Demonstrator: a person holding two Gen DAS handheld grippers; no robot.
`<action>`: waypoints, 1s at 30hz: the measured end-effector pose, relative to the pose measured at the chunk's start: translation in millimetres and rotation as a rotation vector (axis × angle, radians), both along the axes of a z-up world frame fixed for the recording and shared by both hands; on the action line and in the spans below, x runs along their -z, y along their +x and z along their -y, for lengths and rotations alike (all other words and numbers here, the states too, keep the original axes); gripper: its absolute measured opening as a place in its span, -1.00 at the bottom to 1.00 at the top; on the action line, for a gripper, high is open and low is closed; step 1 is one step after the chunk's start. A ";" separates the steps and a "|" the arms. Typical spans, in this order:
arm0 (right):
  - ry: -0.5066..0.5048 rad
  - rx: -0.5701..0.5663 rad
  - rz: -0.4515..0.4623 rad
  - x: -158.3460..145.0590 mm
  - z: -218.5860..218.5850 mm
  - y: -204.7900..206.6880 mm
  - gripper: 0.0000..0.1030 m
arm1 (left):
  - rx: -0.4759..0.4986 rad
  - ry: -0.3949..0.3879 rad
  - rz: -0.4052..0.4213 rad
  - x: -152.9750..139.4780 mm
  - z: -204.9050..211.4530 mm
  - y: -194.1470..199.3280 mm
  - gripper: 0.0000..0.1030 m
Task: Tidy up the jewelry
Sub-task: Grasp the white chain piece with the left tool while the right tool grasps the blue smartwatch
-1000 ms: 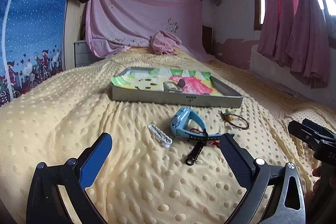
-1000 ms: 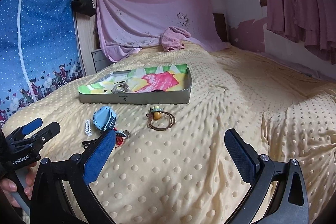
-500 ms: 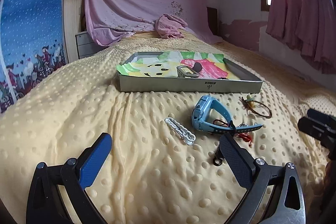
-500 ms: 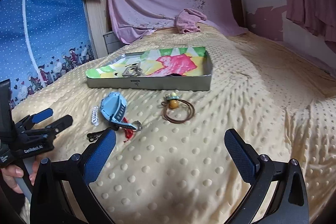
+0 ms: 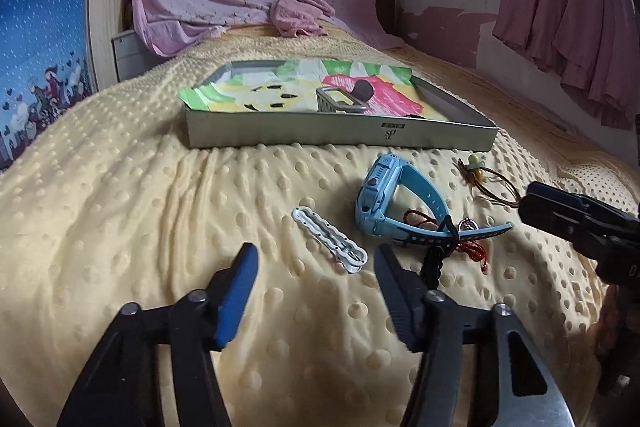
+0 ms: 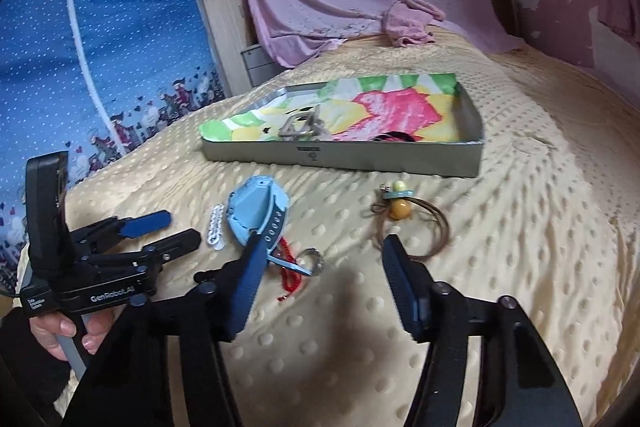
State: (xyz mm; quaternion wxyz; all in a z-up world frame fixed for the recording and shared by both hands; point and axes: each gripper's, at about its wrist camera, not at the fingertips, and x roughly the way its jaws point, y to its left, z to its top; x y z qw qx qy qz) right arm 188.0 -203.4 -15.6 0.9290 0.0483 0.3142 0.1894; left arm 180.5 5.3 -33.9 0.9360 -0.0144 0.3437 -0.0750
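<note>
Between the fingers of the left gripper (image 5: 316, 267), which had narrowed from a wide spread a second earlier to a moderate gap and held nothing, lay the near end of the white scalloped hair clip (image 5: 329, 239); both grippers had dropped lower and closer to the loose pieces on the yellow dotted blanket (image 5: 120, 227). Just right of the clip stood the light blue kids' smartwatch (image 5: 386, 201) on its edge, its strap lying over a red cord (image 5: 472, 250) and a black strap piece (image 5: 434, 263). The right gripper (image 6: 324, 259) had likewise closed partway, empty, hovering between the small ring charm (image 6: 312, 259) and the brown cord bracelet with a yellow bead (image 6: 408, 217). Farther out sat the grey tray (image 5: 340, 135) lined with a bright printed cloth, already holding a metal buckle-like piece (image 5: 340, 101) and a dark round item. Judged from this, the approach was over and the grasp was beginning, the clip most likely first, with every loose piece yet to reach the tray
</note>
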 end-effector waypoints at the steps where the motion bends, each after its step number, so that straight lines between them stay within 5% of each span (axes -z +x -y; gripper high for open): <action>1: 0.001 -0.011 -0.002 0.6 -3.0 3.2 -0.07 | 0.003 -0.013 -0.012 1.6 -1.0 2.6 -0.06; 10: 0.047 -0.087 -0.051 9.3 -24.6 44.7 -0.33 | 0.041 -0.074 -0.063 7.6 4.2 20.5 -0.21; 19: 0.034 -0.149 -0.112 22.0 -45.4 65.3 -0.42 | 0.013 -0.092 -0.116 17.6 -1.6 32.9 -0.63; 30: -0.024 -0.155 -0.132 29.1 -63.0 70.2 -0.73 | -0.008 -0.067 -0.099 19.2 0.5 33.0 -0.70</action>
